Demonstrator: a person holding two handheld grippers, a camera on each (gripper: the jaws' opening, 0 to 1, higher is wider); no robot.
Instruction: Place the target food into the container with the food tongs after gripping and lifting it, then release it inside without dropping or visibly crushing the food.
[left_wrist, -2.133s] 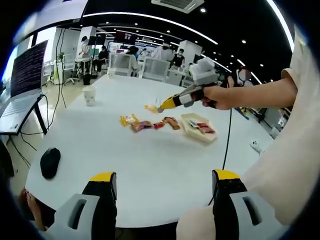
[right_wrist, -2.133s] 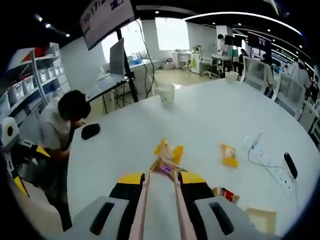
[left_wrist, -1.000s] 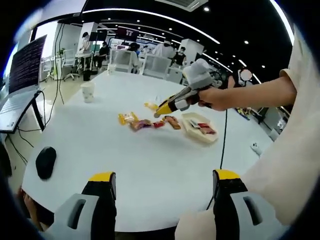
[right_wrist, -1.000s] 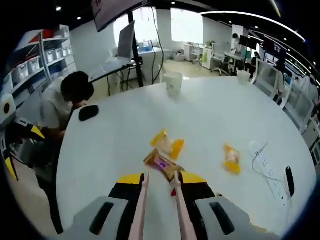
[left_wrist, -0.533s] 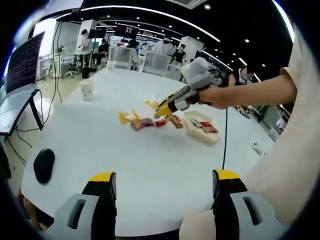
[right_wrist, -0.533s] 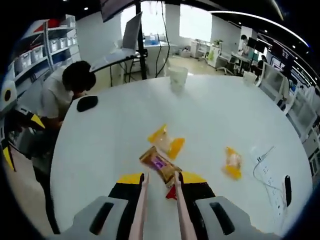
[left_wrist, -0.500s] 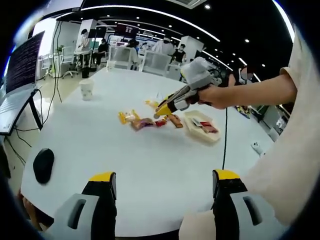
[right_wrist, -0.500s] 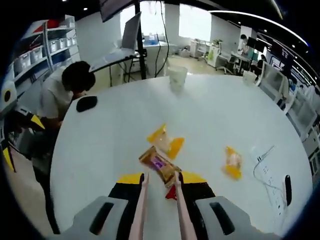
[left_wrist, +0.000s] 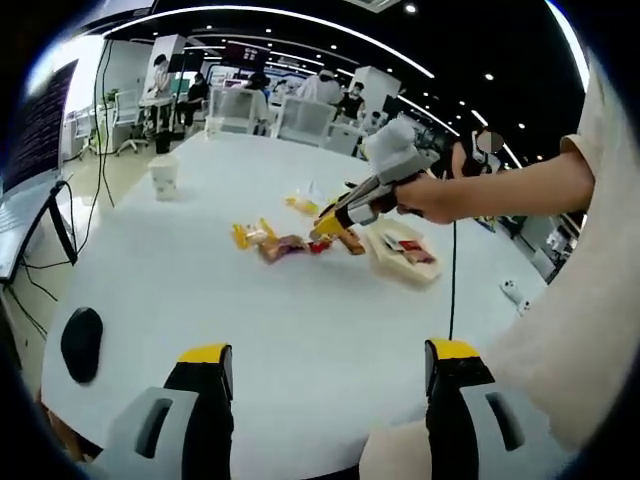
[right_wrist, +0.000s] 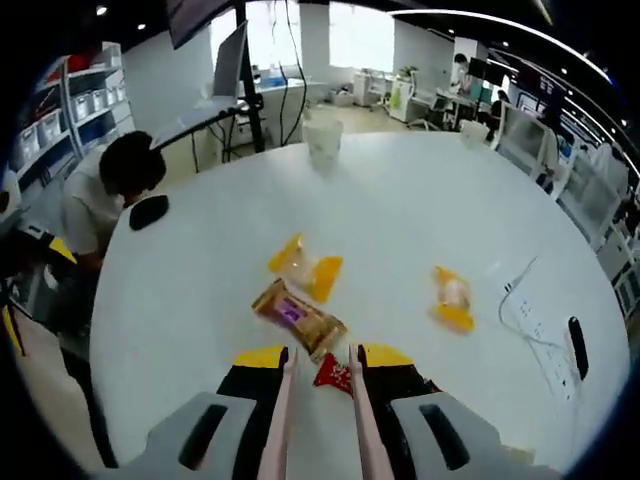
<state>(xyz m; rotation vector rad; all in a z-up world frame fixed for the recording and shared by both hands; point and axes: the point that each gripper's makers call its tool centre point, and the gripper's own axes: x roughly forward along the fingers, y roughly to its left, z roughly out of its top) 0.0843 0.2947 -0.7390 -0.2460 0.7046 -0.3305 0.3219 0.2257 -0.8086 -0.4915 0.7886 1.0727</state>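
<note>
Several wrapped snacks lie in a row on the white table (left_wrist: 300, 330): a yellow packet (left_wrist: 248, 235), a brown packet (left_wrist: 283, 246) and a small red packet (left_wrist: 318, 245). My right gripper (left_wrist: 333, 220), held by a hand, is shut on pink food tongs (right_wrist: 287, 400). The tong tips straddle the red packet (right_wrist: 335, 375), just short of the brown packet (right_wrist: 298, 318); I cannot tell whether they pinch it. A shallow cream container (left_wrist: 400, 262) holding red packets stands right of the row. My left gripper (left_wrist: 328, 375) is open with nothing between its fingers, near the table's front edge.
A paper cup (left_wrist: 162, 177) stands far left, and a black mouse (left_wrist: 80, 343) lies near the edge. Another yellow packet (right_wrist: 452, 298) lies apart, beside a white cable (right_wrist: 520, 300). A seated person (right_wrist: 105, 190) is at the table's side.
The right gripper has come lower and closer to the row of snacks. The tong tips now sit at the red packet. The left gripper stays open.
</note>
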